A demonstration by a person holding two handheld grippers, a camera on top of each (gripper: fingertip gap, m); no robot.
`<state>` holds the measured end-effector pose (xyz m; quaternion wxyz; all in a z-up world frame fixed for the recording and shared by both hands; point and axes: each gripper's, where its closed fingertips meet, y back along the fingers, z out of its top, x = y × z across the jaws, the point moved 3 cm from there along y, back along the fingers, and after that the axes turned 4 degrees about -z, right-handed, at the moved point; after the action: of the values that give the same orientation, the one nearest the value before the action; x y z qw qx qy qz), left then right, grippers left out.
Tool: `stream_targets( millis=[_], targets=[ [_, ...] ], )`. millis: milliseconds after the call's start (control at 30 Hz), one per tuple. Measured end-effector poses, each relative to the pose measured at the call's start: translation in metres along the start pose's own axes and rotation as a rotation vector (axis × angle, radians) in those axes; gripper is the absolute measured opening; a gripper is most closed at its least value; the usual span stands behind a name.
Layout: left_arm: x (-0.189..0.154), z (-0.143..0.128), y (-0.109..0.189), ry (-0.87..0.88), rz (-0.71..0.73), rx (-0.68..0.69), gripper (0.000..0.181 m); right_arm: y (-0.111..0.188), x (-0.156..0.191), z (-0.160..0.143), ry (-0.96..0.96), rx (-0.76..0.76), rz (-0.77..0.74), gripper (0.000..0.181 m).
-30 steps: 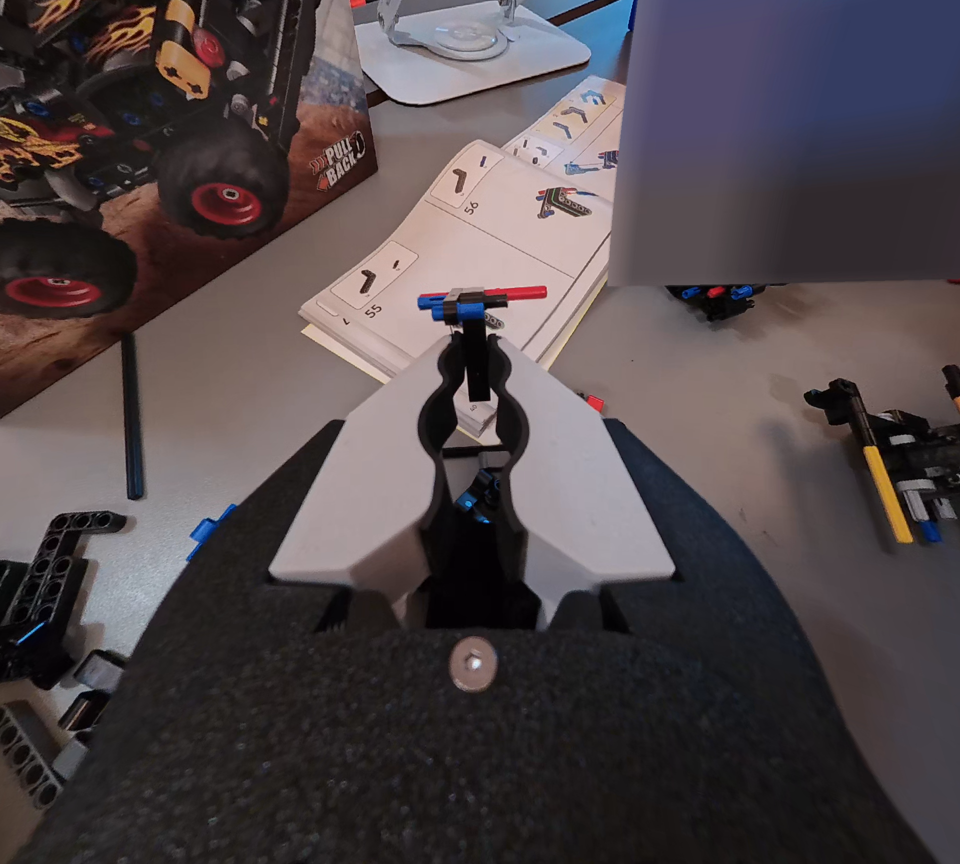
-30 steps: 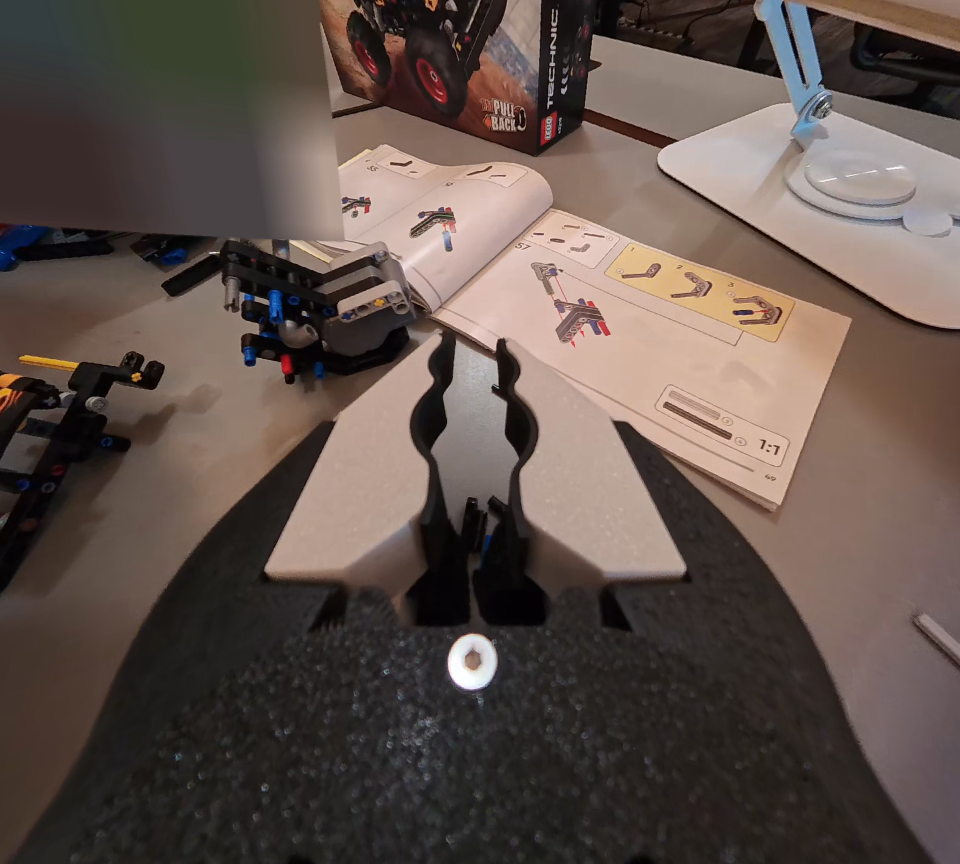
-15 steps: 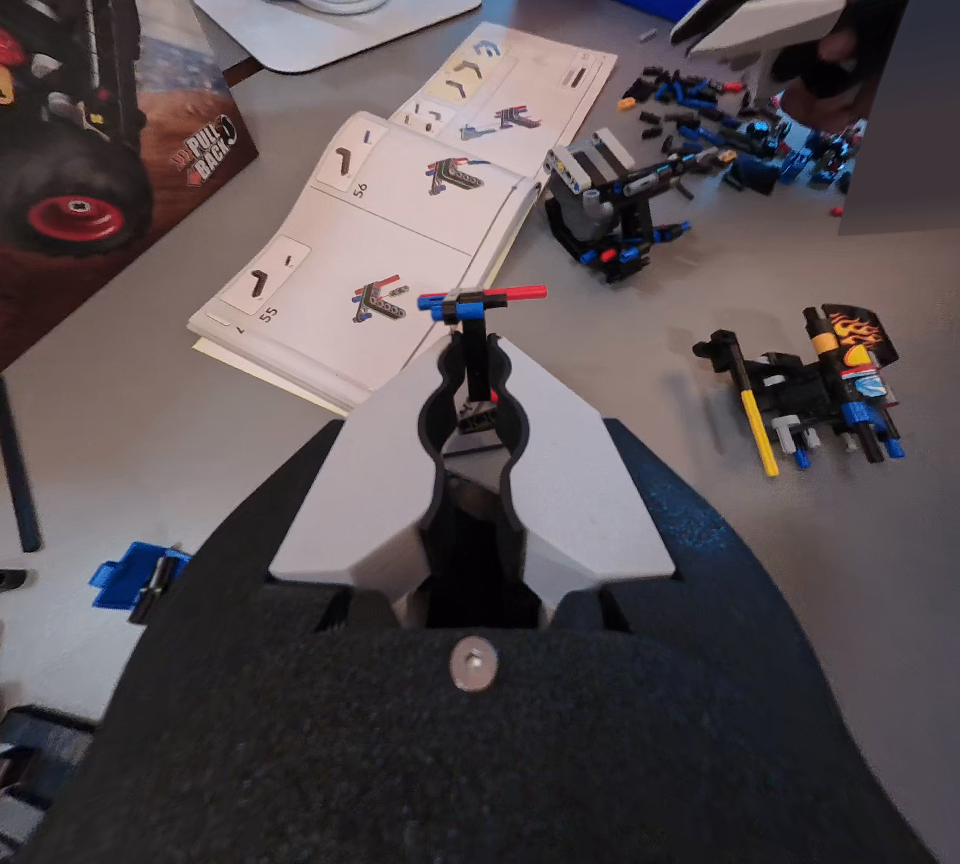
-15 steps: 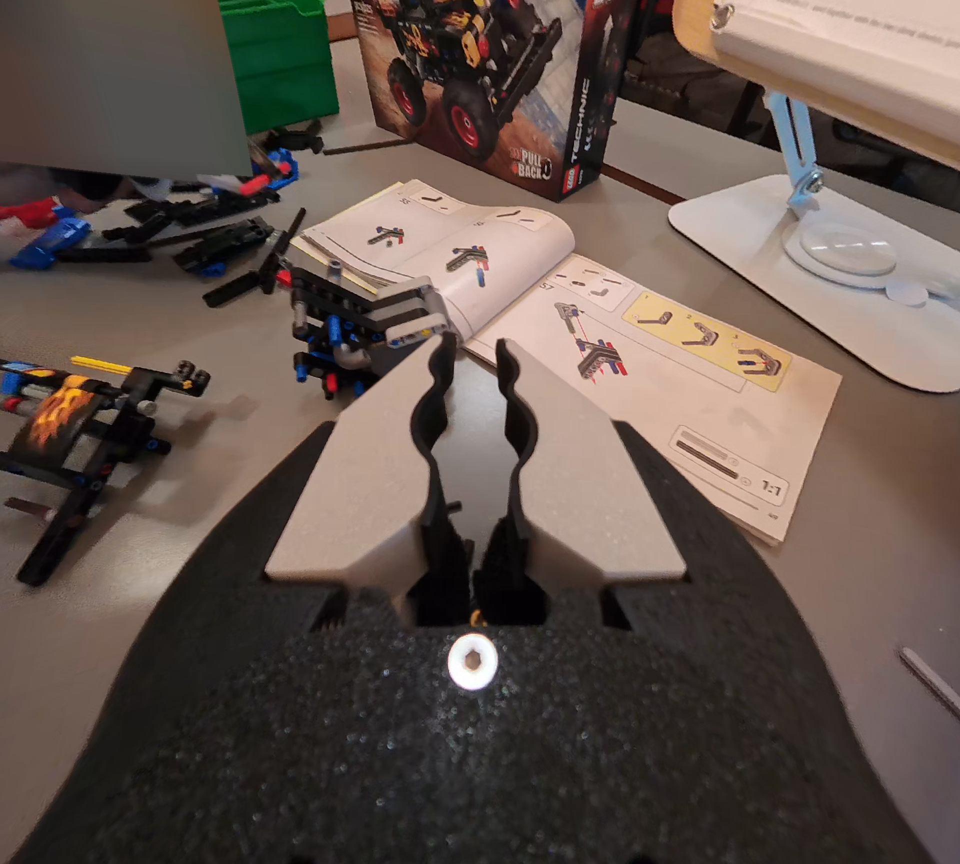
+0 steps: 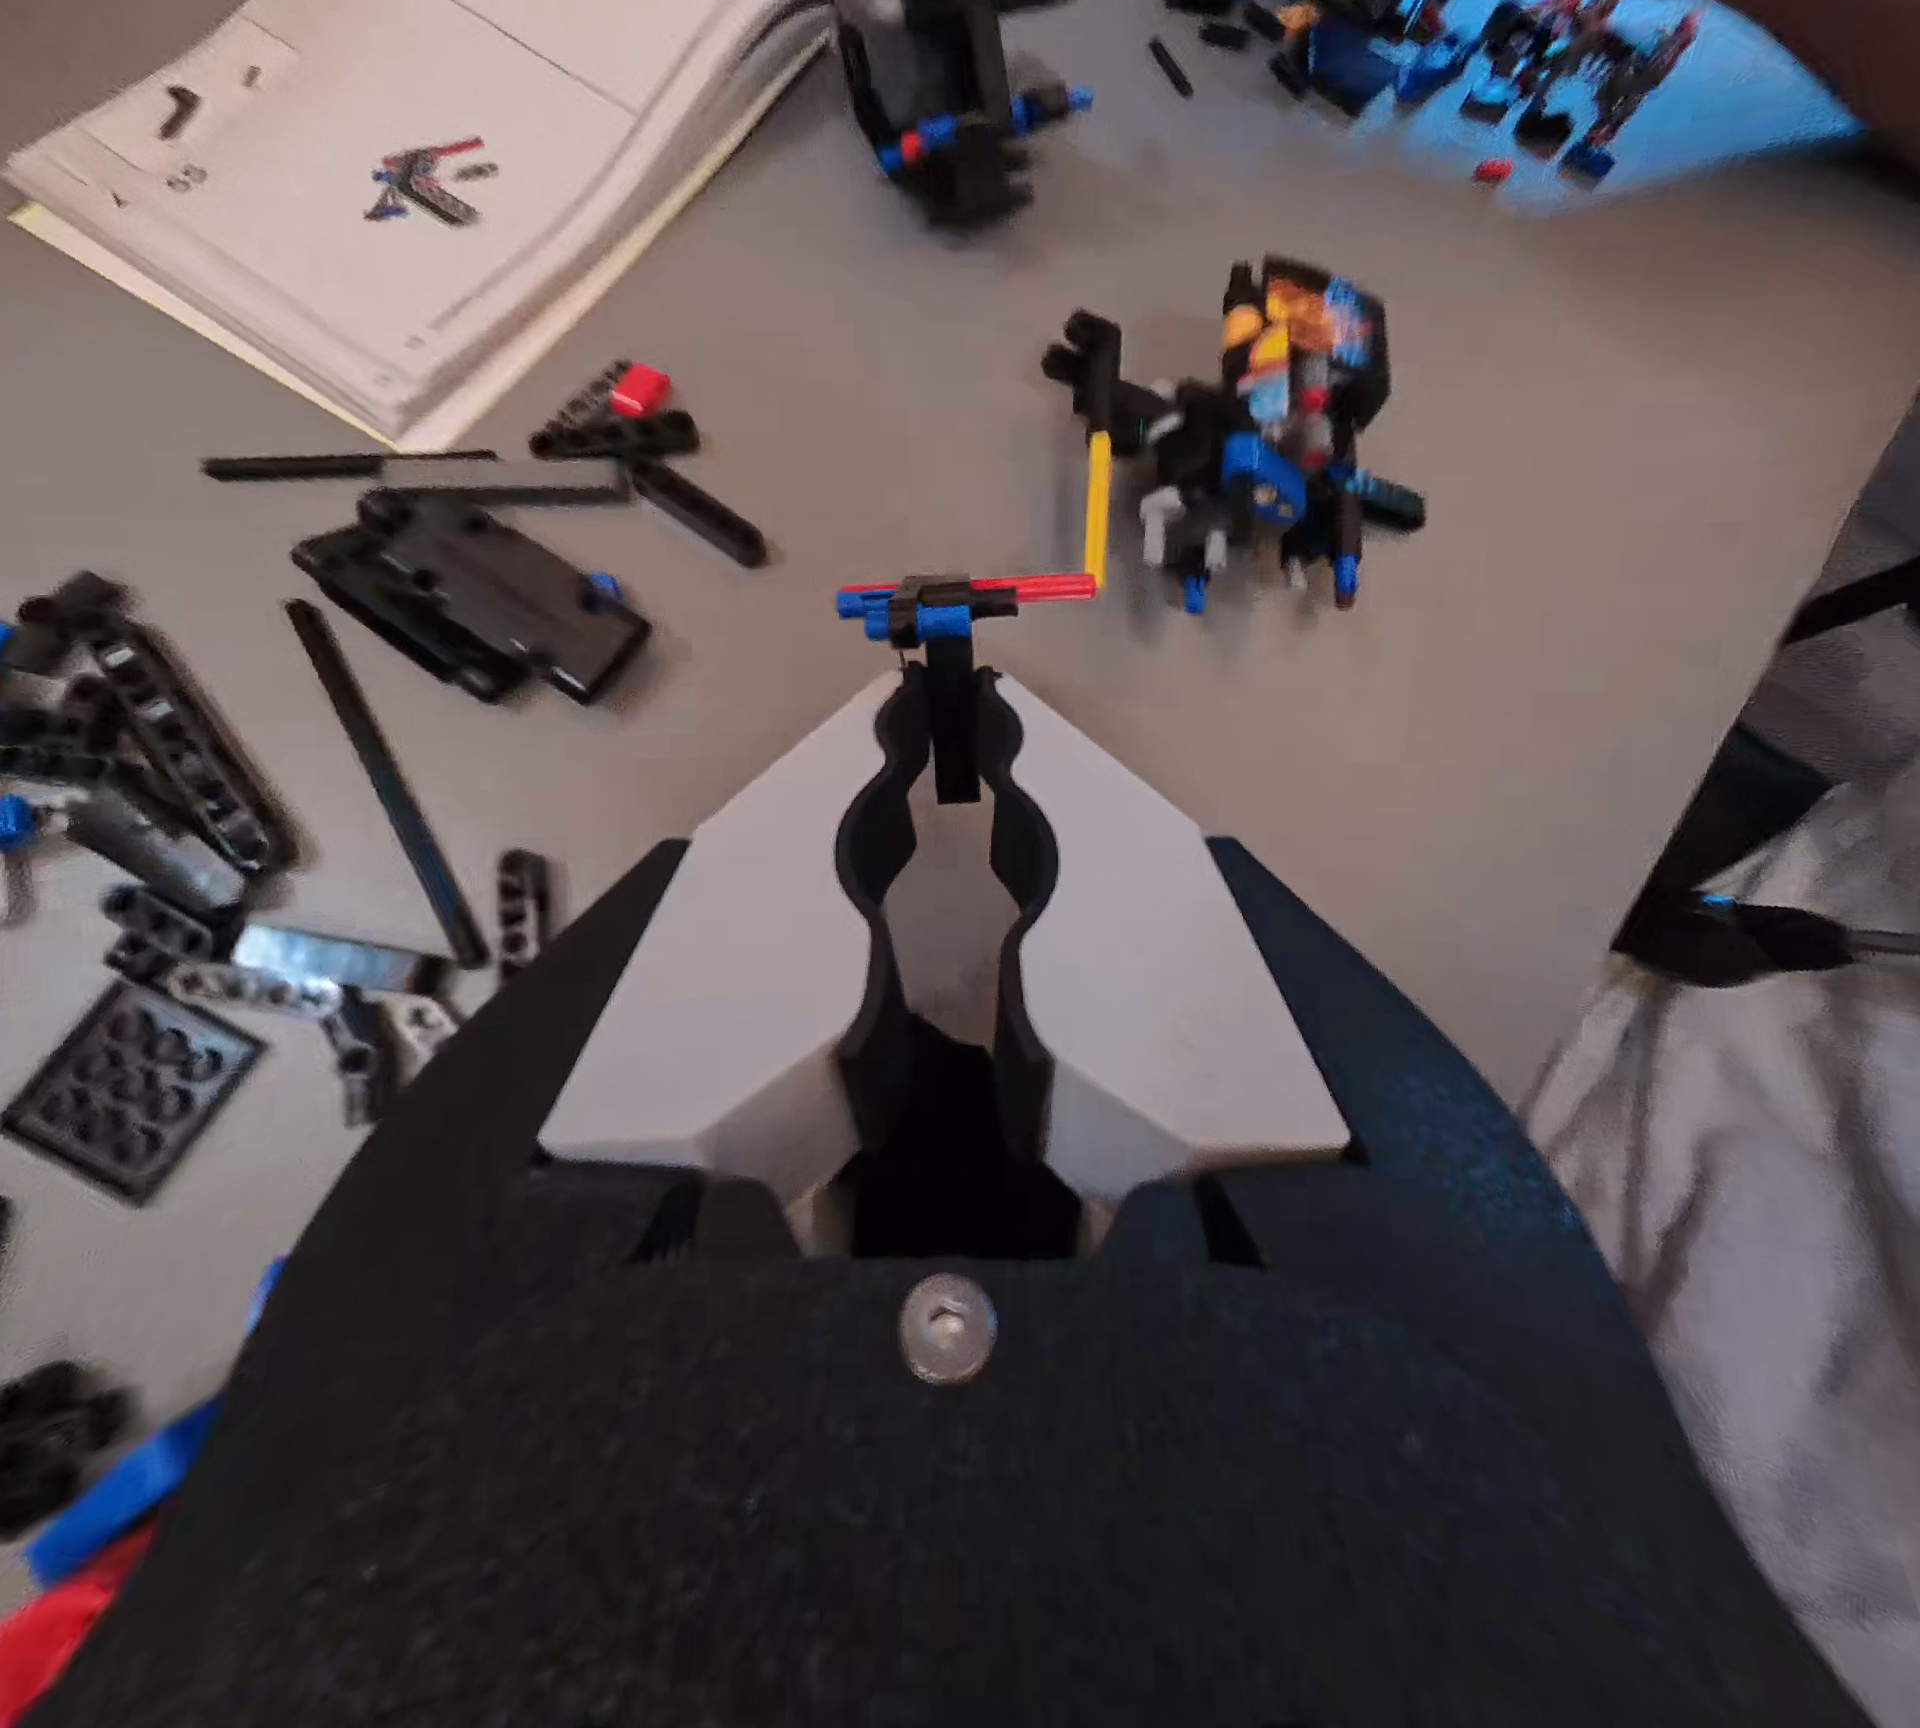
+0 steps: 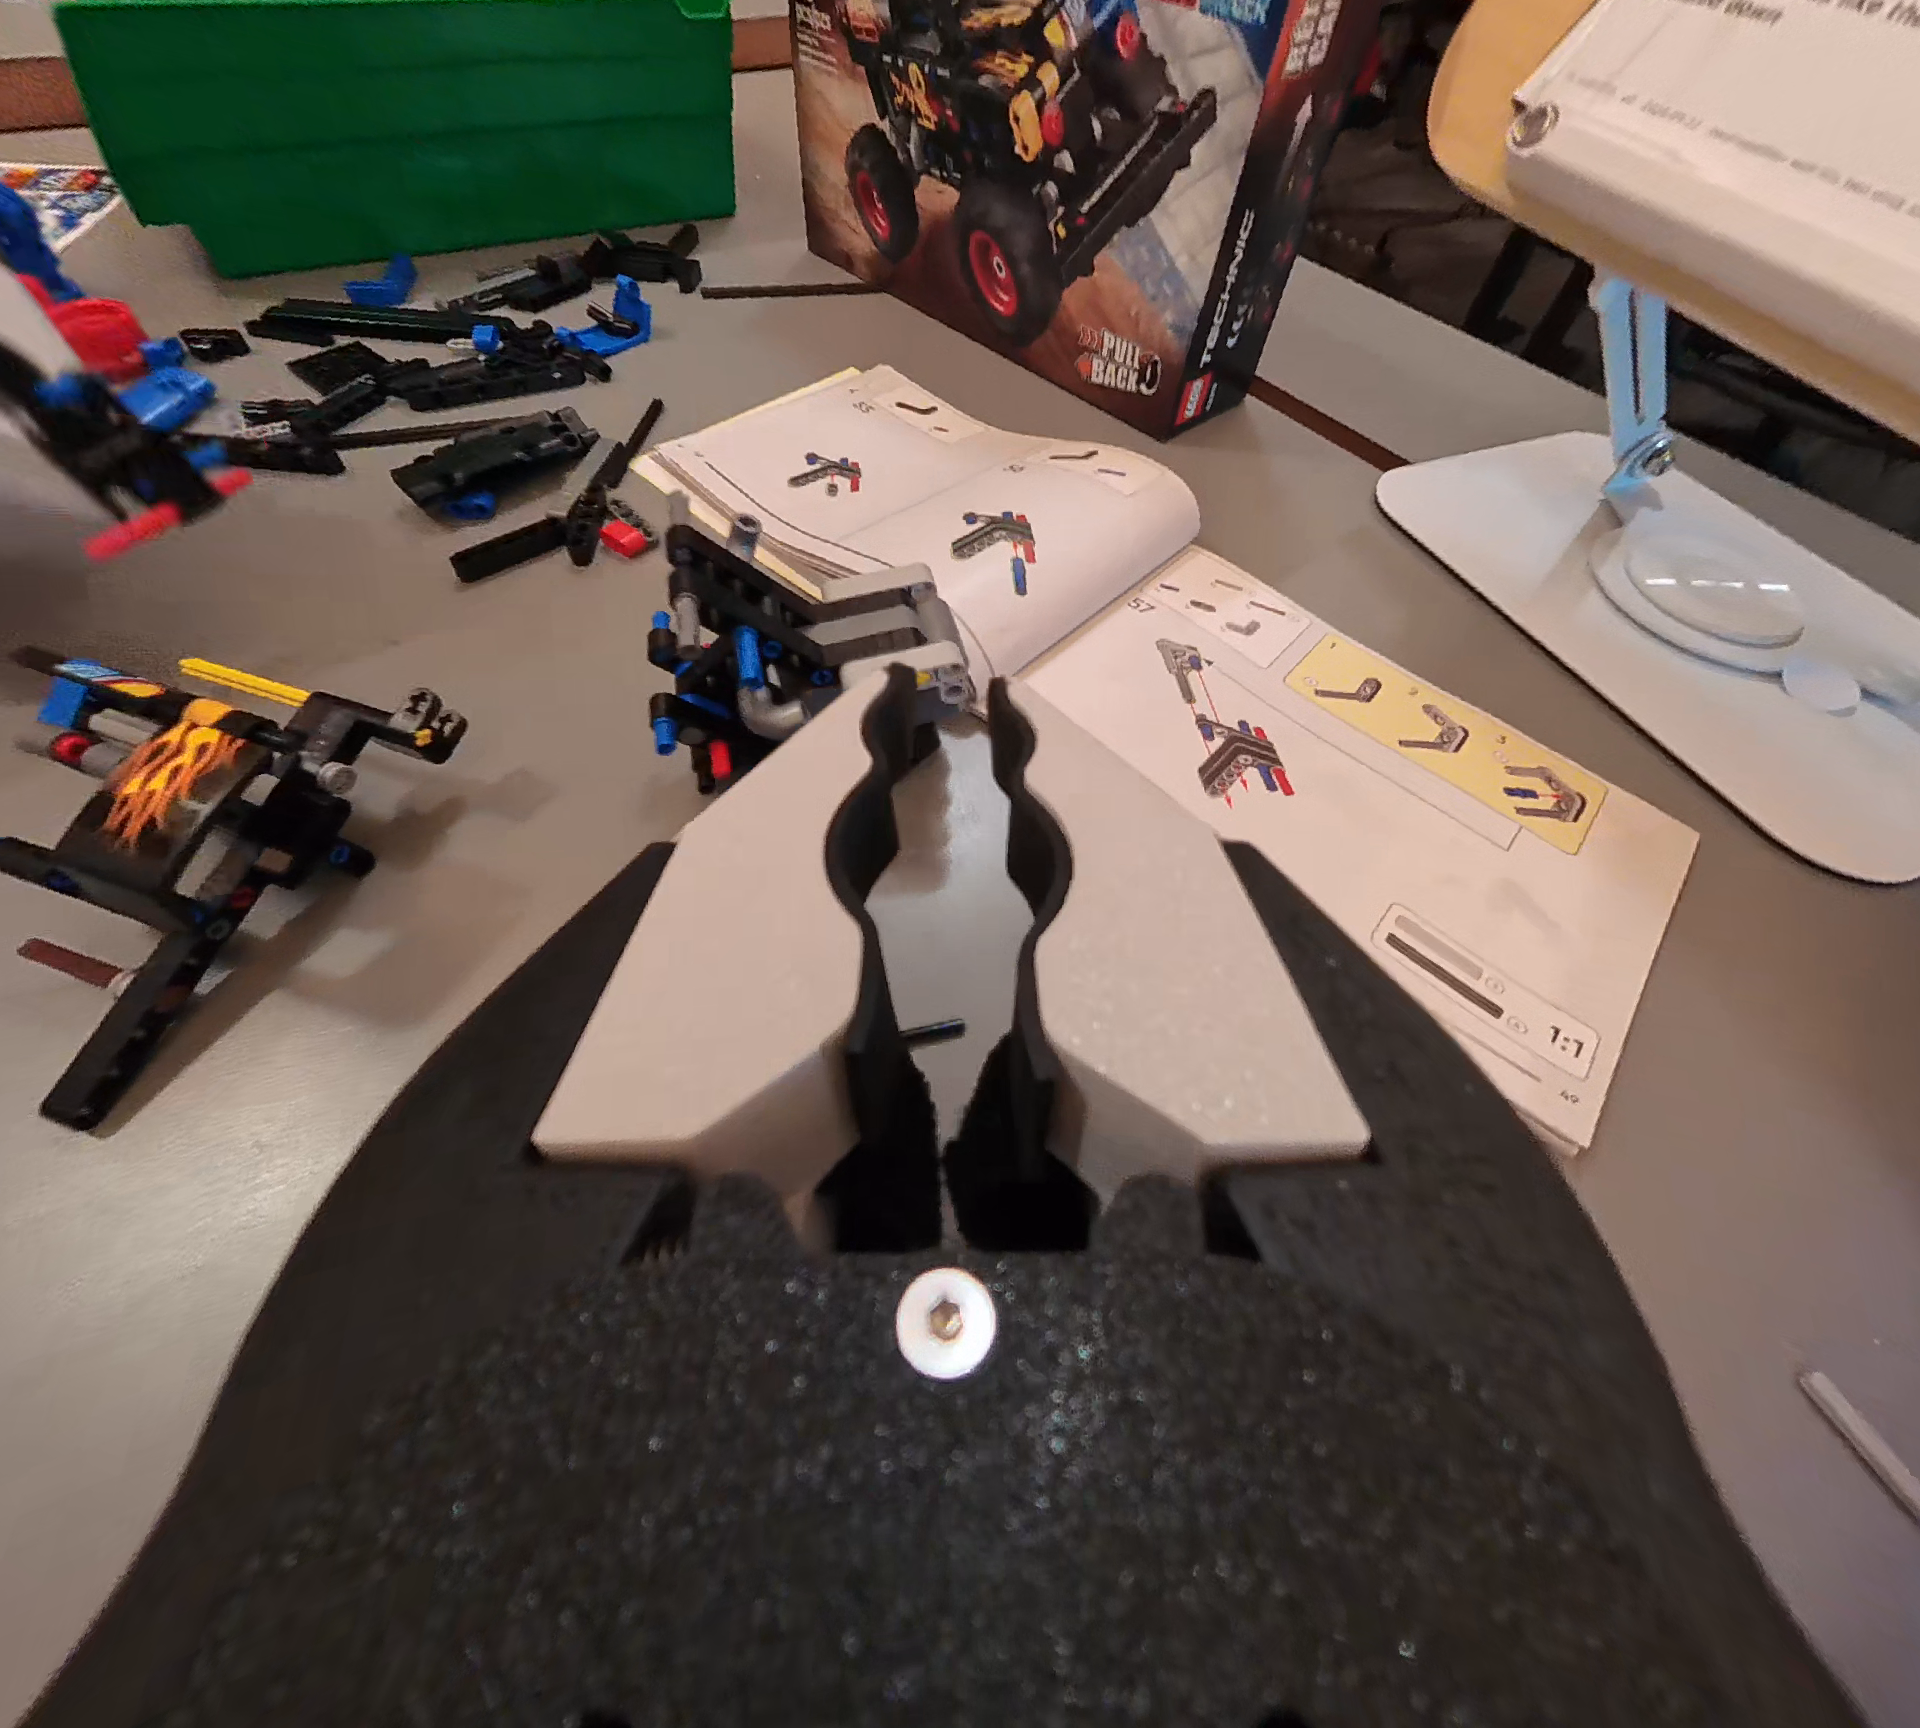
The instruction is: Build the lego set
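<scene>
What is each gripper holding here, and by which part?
The left gripper pinches a small black beam assembly by the beam's lower end; its red axle and blue pins stick out beyond the fingertips. The right gripper is open and holds nothing.

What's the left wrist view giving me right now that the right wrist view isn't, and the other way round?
Only the left wrist view shows the left hand-held gripper shut on a small black beam assembly with a red axle and blue pins, and a black studded plate on the table.

Only the right wrist view shows the right hand-held gripper, empty with its jaws apart, plus the green bins, the set box and a white stand.

Both show the open instruction booklet, the grey-and-black chassis block beside it and the flame-decorated sub-assembly.
</scene>
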<state>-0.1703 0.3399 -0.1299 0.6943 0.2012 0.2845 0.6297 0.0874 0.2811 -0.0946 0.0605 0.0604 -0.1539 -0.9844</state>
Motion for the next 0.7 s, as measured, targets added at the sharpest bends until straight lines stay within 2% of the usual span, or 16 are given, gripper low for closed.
stream_targets(
  millis=[133,333,600,700],
  targets=[
    [-0.016,-0.017,-0.014,-0.011,0.034,-0.008,0.006,0.002,0.008,0.004,0.005,-0.015,0.020,0.013],
    [-0.018,-0.028,-0.026,-0.032,0.073,0.058,0.006,-0.001,0.018,-0.001,0.020,0.003,0.051,0.013],
    [-0.021,-0.030,-0.026,-0.043,0.090,0.061,0.008,0.001,0.013,0.001,-0.009,-0.002,0.053,0.013],
    [-0.020,-0.030,-0.025,-0.026,0.082,0.052,0.016,0.003,0.012,0.003,-0.007,-0.008,0.049,0.013]
  ],
)
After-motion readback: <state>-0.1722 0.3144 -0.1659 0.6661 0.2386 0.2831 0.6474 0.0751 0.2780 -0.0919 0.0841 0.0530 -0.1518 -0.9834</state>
